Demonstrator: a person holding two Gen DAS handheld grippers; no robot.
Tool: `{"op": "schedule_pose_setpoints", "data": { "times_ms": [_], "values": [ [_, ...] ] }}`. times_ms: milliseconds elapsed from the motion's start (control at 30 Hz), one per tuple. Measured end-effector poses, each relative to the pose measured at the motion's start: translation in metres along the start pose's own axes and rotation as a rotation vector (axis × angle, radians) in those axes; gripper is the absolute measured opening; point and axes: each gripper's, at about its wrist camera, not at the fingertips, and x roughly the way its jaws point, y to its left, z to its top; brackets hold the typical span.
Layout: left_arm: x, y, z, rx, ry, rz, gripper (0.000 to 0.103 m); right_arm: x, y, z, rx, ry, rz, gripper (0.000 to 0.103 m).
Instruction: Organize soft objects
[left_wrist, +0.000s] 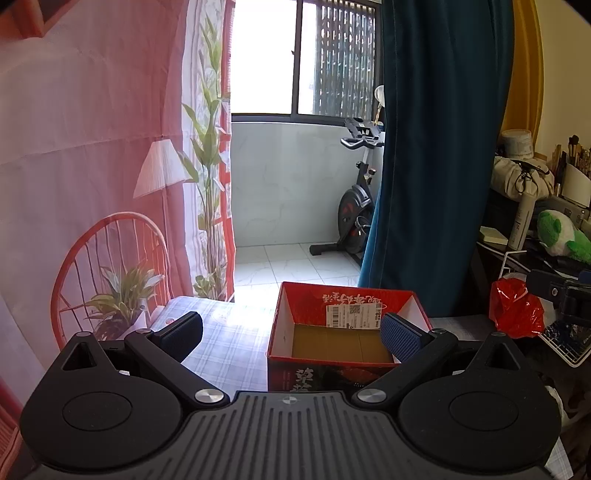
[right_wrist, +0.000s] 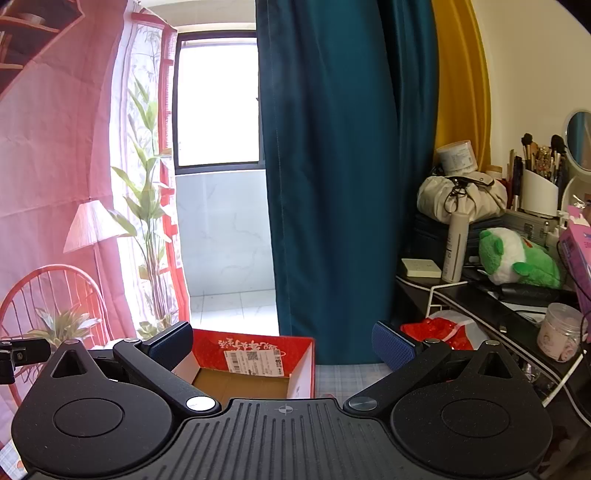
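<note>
An open red cardboard box (left_wrist: 347, 301) with a bare brown bottom stands on the plaid-covered table (left_wrist: 225, 343); the same red box (right_wrist: 255, 354) shows low in the right wrist view. My left gripper (left_wrist: 291, 332) hovers open just before the box, nothing between its fingers. My right gripper (right_wrist: 282, 345) is open too, above the box's right side, holding nothing. A green and white plush toy (right_wrist: 517, 258) lies on the dark side shelf at the right, also seen as the plush toy (left_wrist: 561, 234) in the left wrist view.
A red plastic bag (left_wrist: 517, 308) sits by a white wire rack (left_wrist: 565, 347) at the right. The shelf holds a white bottle (right_wrist: 456, 249), a beige drawstring bag (right_wrist: 461, 195), a brush holder (right_wrist: 539, 192) and a clear jar (right_wrist: 561, 332). A teal curtain (right_wrist: 332, 166) hangs behind.
</note>
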Motion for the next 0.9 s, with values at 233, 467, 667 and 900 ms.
{"op": "schedule_pose_setpoints", "data": {
  "times_ms": [233,467,667,900],
  "values": [
    [0.001,0.0,0.0,-0.002,0.007,0.001,0.103,0.001,0.0,0.0,0.006,-0.002,0.001,0.103],
    [0.01,0.014,-0.011,-0.086,-0.015,-0.006,0.103,0.008,-0.006,-0.013,0.05,-0.015,0.037,0.103],
    [0.026,0.042,-0.036,-0.283,-0.039,0.014,0.103,0.025,-0.01,-0.04,0.083,-0.013,0.061,0.103],
    [0.06,0.049,-0.068,-0.213,0.034,0.059,0.103,0.049,-0.008,-0.082,0.068,0.026,0.052,0.103]
  ]
}}
